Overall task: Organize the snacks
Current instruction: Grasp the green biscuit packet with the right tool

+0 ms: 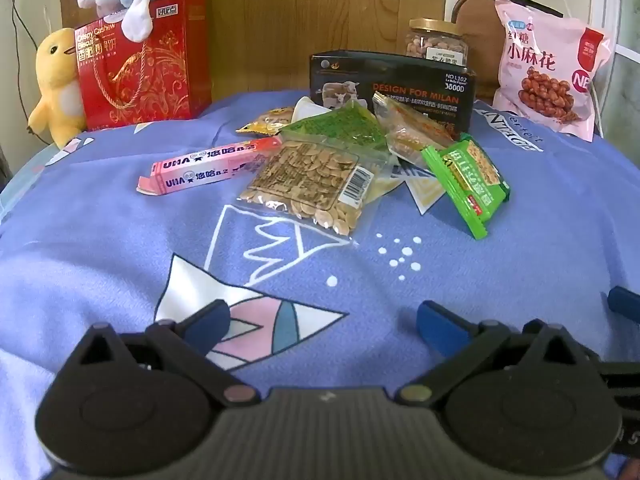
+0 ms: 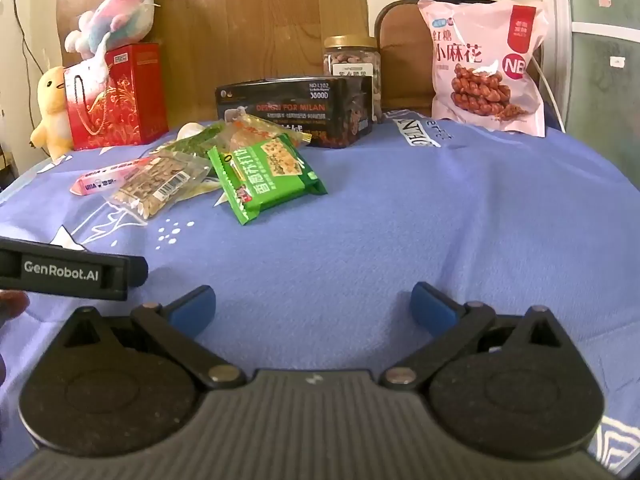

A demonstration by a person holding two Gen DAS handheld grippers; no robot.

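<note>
1. While both are spread wide and empty, the left hand-held gripper (image 1: 323, 322) and right hand-held gripper (image 2: 312, 306) hover over bare blue cloth (image 2: 400, 220), well short of the snacks.
2. Judgement: take an outlying pack first, the green cracker pack (image 2: 266, 174) or the pink candy box (image 1: 208, 164); straddle it across its narrow width.
3. The seed bag (image 1: 310, 184) overlaps other packets in the pile; expect it to drag them.
4. Behind the pile stands a black box (image 1: 400, 84), then a nut jar (image 1: 436, 42).
5. Only the right view shows the left gripper's body; the left view shows the candy box more plainly.
</note>
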